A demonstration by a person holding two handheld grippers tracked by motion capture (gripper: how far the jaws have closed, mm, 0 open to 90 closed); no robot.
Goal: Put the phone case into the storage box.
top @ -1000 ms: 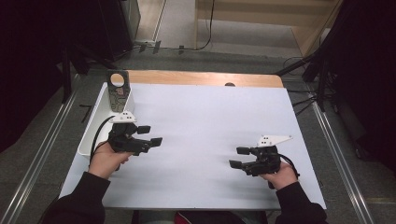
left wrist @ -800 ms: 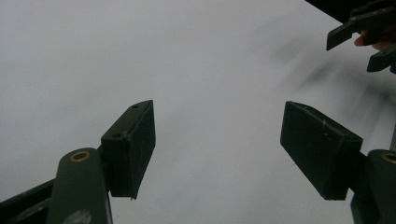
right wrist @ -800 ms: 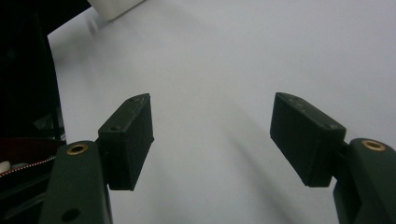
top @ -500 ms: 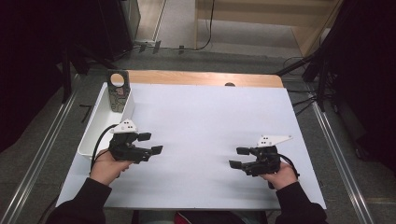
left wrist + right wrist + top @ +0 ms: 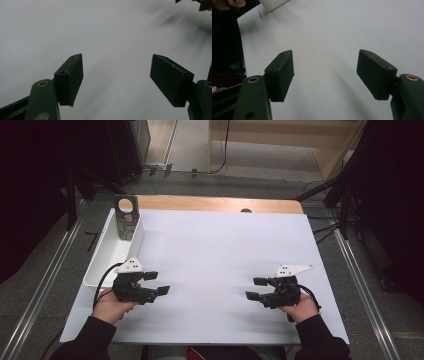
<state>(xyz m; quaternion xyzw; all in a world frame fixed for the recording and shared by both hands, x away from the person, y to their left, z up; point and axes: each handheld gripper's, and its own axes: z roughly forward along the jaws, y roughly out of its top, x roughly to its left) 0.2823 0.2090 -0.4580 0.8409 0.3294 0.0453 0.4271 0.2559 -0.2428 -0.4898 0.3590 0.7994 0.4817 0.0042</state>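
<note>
My left gripper hovers over the near left of the white table, a hand holding it, jaws wide apart and pointing right. In the left gripper view its jaws stand open over bare white surface with nothing between them. My right gripper sits at the near right, pointing left toward the other one, also open. In the right gripper view its jaws are open and hold nothing.
A long white tray lies along the table's left edge, just behind my left gripper. A printed carton stands upright in its far end. A wooden strip borders the table's far edge. Cables and dark stands surround the table.
My left gripper has drifted toward the near edge and slightly right, away from the tray. The right gripper has stayed put. Both remain open.
</note>
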